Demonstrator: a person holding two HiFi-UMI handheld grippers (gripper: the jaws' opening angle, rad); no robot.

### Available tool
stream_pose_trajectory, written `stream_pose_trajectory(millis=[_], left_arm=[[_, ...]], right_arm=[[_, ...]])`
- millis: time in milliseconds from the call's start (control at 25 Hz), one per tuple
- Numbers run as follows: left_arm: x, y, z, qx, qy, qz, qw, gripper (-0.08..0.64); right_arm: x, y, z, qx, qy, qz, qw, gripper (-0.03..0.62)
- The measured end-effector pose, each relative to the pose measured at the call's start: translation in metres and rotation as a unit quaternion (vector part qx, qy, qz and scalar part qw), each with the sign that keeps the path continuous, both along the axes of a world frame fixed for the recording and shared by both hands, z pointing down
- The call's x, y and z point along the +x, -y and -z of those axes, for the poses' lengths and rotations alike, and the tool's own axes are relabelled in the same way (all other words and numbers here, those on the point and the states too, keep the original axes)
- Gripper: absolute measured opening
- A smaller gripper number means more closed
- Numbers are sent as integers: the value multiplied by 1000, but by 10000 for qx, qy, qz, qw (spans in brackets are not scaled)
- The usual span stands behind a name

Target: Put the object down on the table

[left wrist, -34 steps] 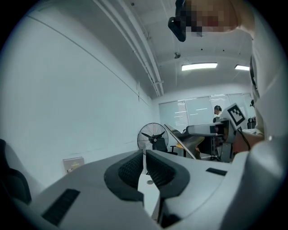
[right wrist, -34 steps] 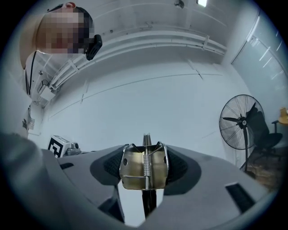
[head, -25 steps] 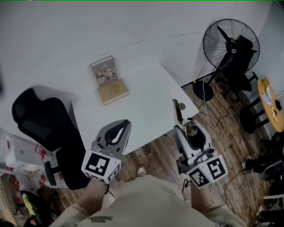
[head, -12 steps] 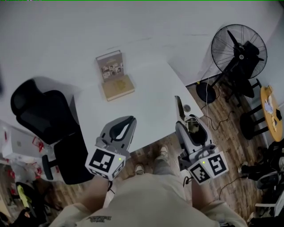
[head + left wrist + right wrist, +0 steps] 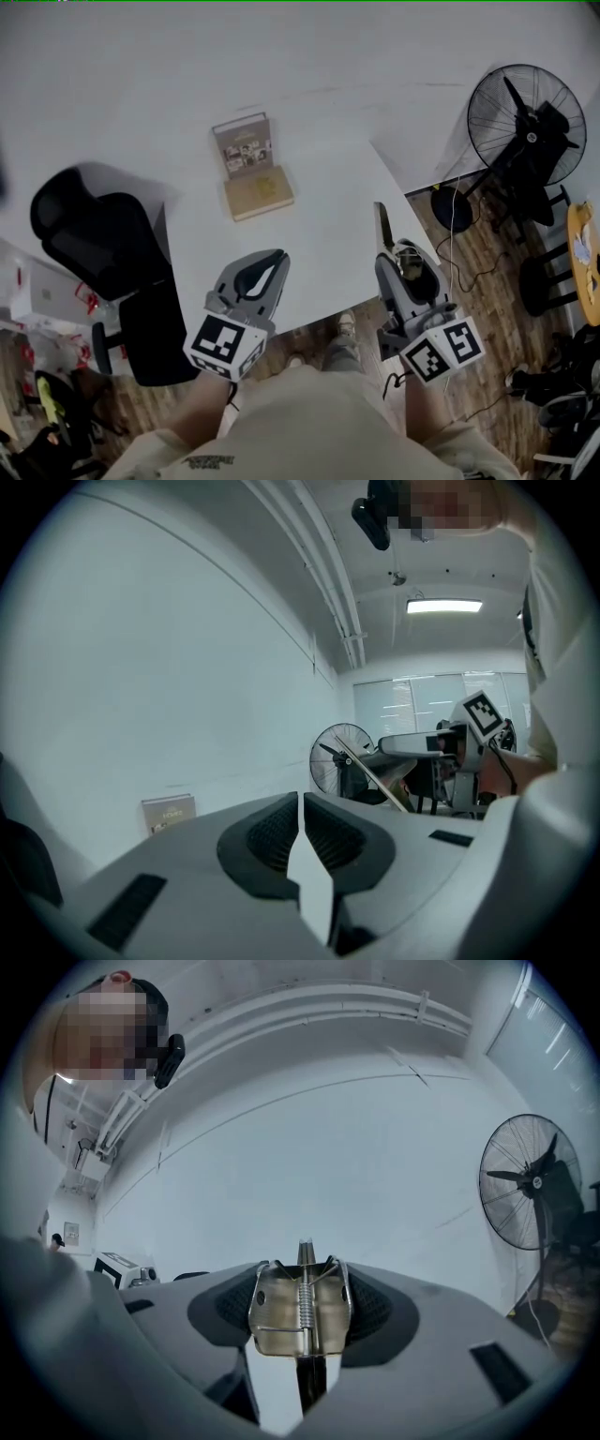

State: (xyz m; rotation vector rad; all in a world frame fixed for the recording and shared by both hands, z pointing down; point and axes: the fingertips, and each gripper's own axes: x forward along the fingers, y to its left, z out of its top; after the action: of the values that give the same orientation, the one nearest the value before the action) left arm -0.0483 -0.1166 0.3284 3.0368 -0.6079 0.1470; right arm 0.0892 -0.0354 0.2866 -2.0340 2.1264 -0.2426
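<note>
1. The right tool is clamped on the metal object, a brass-coloured piece with a spring hinge and a long thin end. It is held in the air at the near right corner of the white tabletop and is not yet set down.
2. The left tool has its jaws together with nothing between them, and sits over the near edge.
3. The object hangs right at the corner, close to the wooden floor. If it is released here it could tip off the edge, so it likely needs carrying further in.
4. The pads grip only the sprung hinge part, and the thin end sticks out ahead. That end may strike the tabletop first and lever the object round in the grip.
5. If the jaws open from a height, the object could bounce or skid on the smooth surface.
6. The upright book and the flat box sit well apart at the far side, so a collision seems unlikely.
</note>
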Motion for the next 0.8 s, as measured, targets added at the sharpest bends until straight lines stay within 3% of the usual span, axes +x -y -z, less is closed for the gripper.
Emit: stream_pose_trajectory(millis=[440, 800], left_arm=[[77, 55, -16, -68, 284, 486, 9984, 36], [126, 111, -26, -183, 506, 1246, 9907, 35]], right_arm=[[95, 72, -34, -374, 594, 491, 9963, 235], [158, 163, -70, -813, 1206, 1272, 9812, 235]])
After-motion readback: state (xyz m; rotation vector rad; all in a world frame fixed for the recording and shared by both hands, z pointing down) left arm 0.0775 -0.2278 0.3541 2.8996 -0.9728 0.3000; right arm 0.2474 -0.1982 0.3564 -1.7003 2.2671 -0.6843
